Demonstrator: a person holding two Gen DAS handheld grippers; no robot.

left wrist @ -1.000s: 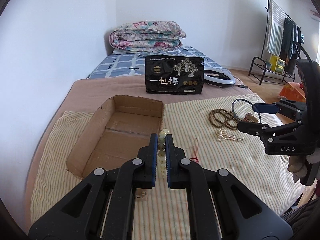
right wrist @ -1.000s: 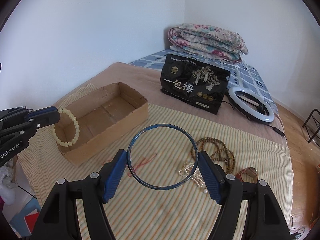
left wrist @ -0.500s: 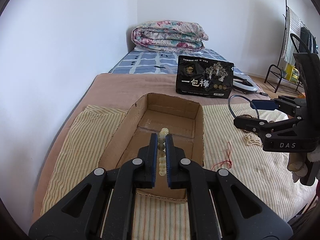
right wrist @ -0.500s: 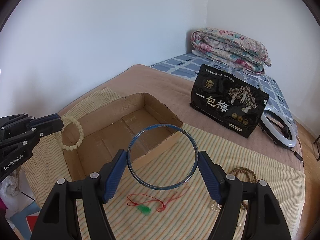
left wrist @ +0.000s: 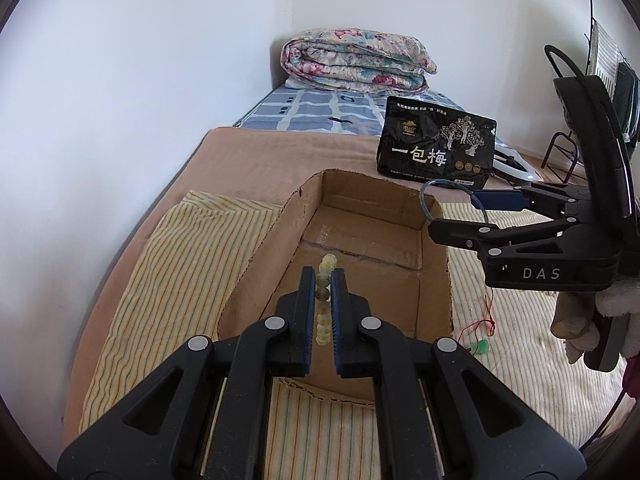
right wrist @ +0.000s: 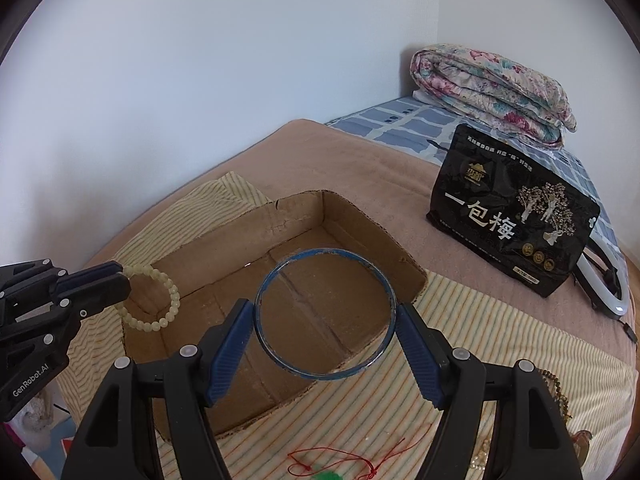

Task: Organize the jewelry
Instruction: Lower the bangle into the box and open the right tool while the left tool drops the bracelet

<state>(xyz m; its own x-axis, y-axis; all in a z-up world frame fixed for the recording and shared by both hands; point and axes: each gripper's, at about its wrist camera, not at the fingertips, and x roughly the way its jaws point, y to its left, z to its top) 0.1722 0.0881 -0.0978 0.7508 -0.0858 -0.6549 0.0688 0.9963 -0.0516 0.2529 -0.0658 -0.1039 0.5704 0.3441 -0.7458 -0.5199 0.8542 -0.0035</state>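
An open cardboard box (left wrist: pixel 434 276) (right wrist: pixel 348 216) lies on the striped cloth. My left gripper (left wrist: pixel 323 280) (right wrist: pixel 120 276) is shut on a pale bead bracelet (left wrist: pixel 325 270) (right wrist: pixel 150 300), held above the box's near left part. Across my right gripper (right wrist: pixel 325 312) (left wrist: pixel 460 212) spans a blue bangle (right wrist: pixel 276 276) (left wrist: pixel 424 192), its pads pressing on both sides; it hovers over the box's right side. A red cord with a green pendant (left wrist: pixel 480 344) (right wrist: pixel 340 468) lies on the cloth beside the box.
A black snack bag (left wrist: pixel 436 140) (right wrist: pixel 508 216) stands behind the box, with a white ring light (right wrist: pixel 604 280) beside it. A folded floral quilt (left wrist: pixel 356 60) (right wrist: pixel 492 92) sits at the wall. Brown bead strands (right wrist: pixel 556 388) lie at the right. A gloved hand (left wrist: pixel 608 308) holds the right gripper.
Both grippers have moved left from the open cloth to above the cardboard box, each keeping its bracelet. The box now fills the middle of both views.
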